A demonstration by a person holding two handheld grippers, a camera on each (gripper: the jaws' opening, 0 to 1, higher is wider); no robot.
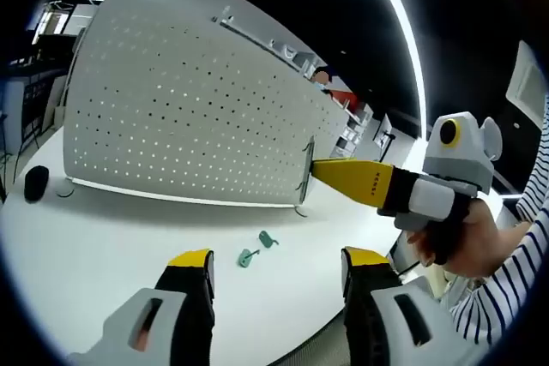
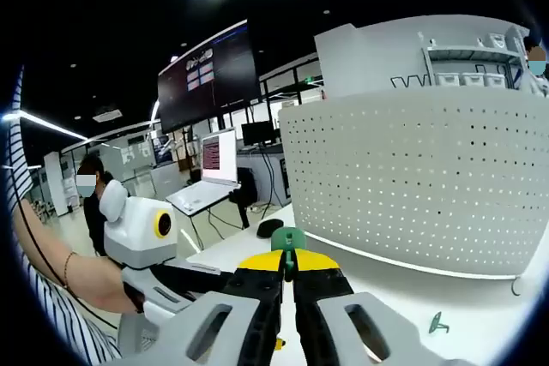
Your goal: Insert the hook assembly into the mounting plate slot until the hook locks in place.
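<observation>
Left gripper view has your left gripper (image 1: pixel 276 272) spread wide with nothing between its jaws at the bottom of the frame, two green hooks (image 1: pixel 257 248) lying loose on the white table (image 1: pixel 103 237) just above. At right, your right gripper (image 1: pixel 316 169) reaches the pegboard's (image 1: pixel 180 117) edge, clenched on a green hook (image 2: pixel 288 241).

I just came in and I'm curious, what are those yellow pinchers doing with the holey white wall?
A person holds a gripper in each hand. The right gripper pinches a small green hook and reaches toward the white pegboard. The left gripper waits open over the table, where two more green hooks lie.
</observation>
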